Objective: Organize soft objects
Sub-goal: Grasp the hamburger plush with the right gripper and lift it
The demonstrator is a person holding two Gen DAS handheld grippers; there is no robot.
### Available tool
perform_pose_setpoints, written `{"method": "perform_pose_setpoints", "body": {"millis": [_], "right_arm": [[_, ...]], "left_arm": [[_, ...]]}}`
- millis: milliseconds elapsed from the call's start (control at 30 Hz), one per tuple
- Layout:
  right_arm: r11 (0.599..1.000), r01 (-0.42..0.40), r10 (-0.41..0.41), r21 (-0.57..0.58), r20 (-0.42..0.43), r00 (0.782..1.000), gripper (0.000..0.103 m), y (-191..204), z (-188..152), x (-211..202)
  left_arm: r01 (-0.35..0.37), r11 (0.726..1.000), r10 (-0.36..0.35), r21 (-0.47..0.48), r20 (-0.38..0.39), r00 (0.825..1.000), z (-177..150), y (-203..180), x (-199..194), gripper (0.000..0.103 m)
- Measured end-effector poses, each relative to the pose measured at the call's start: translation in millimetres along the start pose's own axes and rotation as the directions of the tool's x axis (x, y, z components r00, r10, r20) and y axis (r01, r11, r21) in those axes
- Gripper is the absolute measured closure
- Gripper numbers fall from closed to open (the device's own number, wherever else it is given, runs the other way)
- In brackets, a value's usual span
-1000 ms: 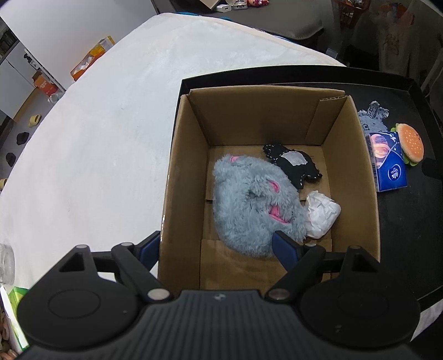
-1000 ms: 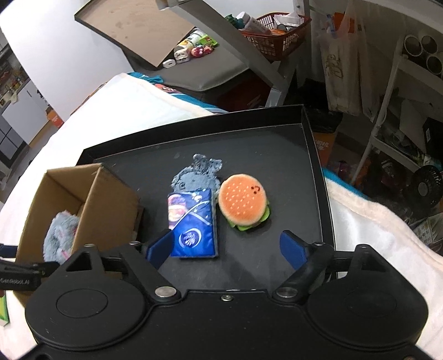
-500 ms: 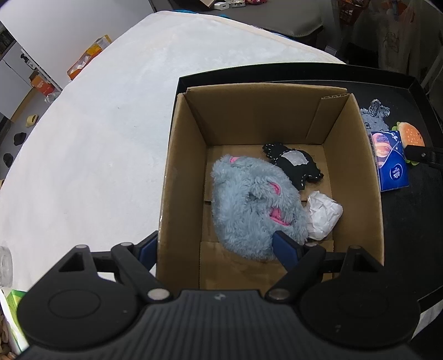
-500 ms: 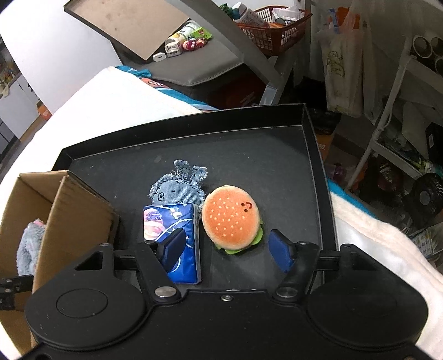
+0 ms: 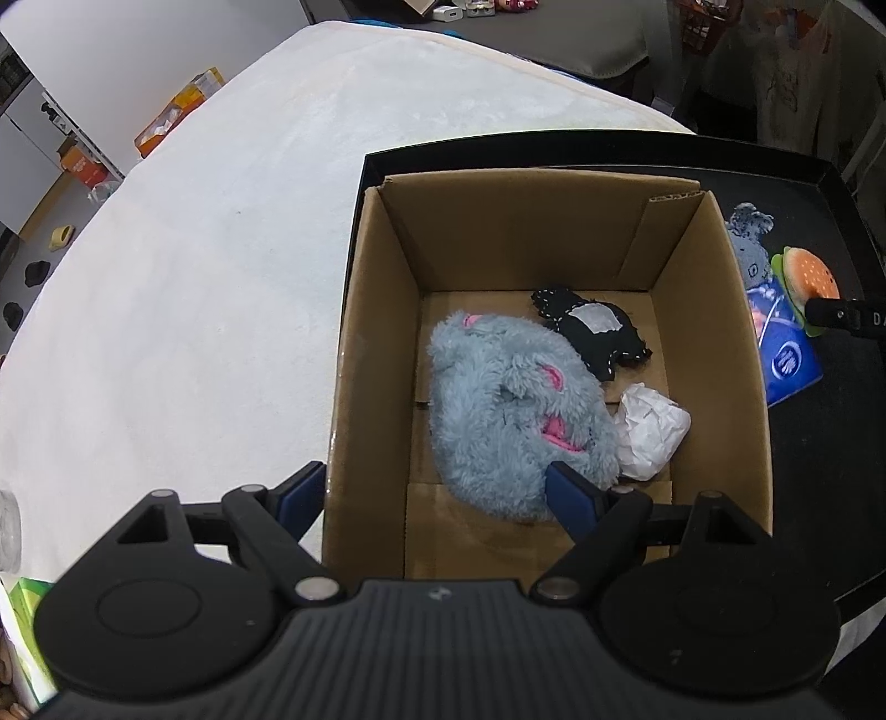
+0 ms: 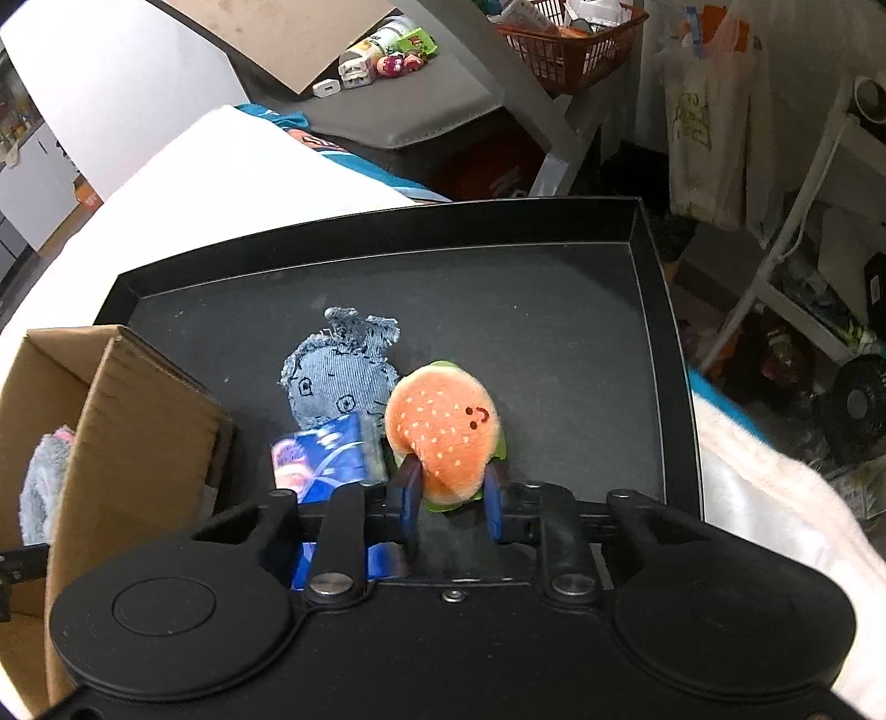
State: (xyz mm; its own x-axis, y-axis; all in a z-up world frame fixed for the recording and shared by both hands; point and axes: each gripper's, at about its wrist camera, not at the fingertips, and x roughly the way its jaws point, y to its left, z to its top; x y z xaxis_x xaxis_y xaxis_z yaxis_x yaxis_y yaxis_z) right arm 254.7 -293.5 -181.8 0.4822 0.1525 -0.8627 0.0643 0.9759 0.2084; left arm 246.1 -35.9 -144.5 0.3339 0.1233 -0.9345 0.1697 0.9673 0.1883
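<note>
Cluttered storage/work room
Orange plastic basket point(image 6: 570, 41) on grey metal shelving point(image 6: 554, 116); white wire rack point(image 6: 797, 232); hanging cream tote bag point(image 6: 706, 133).

Colours and patterns, box and tray

Plush burger point(image 6: 443, 432): orange bun, pale seed dots, small dark face, green rim. Denim doll point(image 6: 338, 382): faded blue, frayed edge, at 11 o'clock of burger. Tissue pack point(image 5: 783, 354): deep blue, pink-orange print. Tray point(image 6: 554, 310): black. Cardboard box point(image 5: 714, 354): brown. Inside: furry toy point(image 5: 509, 410) grey-blue with pink patches; black toy point(image 5: 592, 332), white dotted edge, grey panel; white paper point(image 5: 650, 429).
</note>
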Motion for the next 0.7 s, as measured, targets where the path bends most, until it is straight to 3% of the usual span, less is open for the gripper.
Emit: {"method": "perform_pose_setpoints", "body": {"millis": [700], "right_arm": [[0.998, -0.031, 0.036, -0.062, 0.074, 0.997, 0.083, 25.6, -1.3, -66.8]], "left_arm": [[0.027, 1.000, -0.027, -0.008, 0.013, 1.000, -13.8, 16.8, -10.4, 0.019]]}}
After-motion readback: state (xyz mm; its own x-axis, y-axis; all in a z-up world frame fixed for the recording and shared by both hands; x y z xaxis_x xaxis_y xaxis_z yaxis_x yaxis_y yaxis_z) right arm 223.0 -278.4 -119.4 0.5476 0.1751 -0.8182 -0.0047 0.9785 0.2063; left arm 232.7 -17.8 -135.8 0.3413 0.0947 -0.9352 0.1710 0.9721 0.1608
